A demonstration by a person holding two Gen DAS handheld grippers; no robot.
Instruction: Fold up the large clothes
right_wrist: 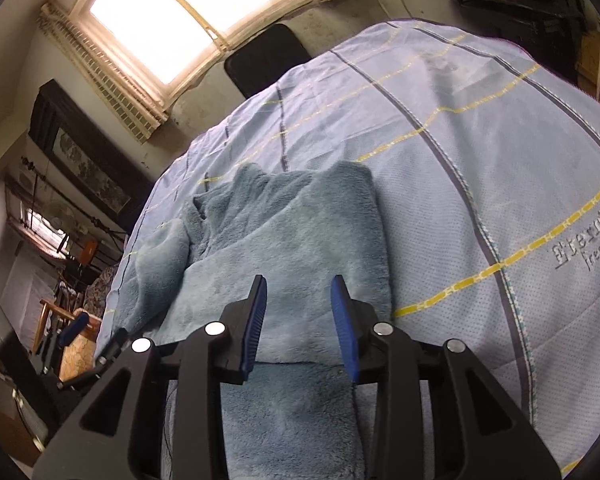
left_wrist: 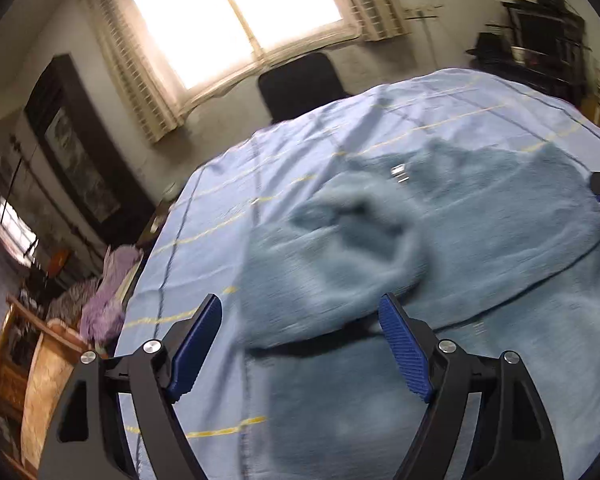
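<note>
Fleece garment (right_wrist: 300,232): blue-grey, partly folded, lying on the pale blue checked bedspread (right_wrist: 480,128) of the bed. Left gripper (left_wrist: 300,312): fingers spread wide, holding nothing, above the garment. Right gripper (right_wrist: 299,292): fingers parted, holding nothing, over the garment's near fold.

Fleece garment (left_wrist: 380,240) motion-blurred, edge-cropped.

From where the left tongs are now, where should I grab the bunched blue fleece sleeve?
Take the fleece sleeve by its near, rounded end, coming in low from the front edge. That end lifts off the bedsheet, and the open left tongs already straddle it.
</note>
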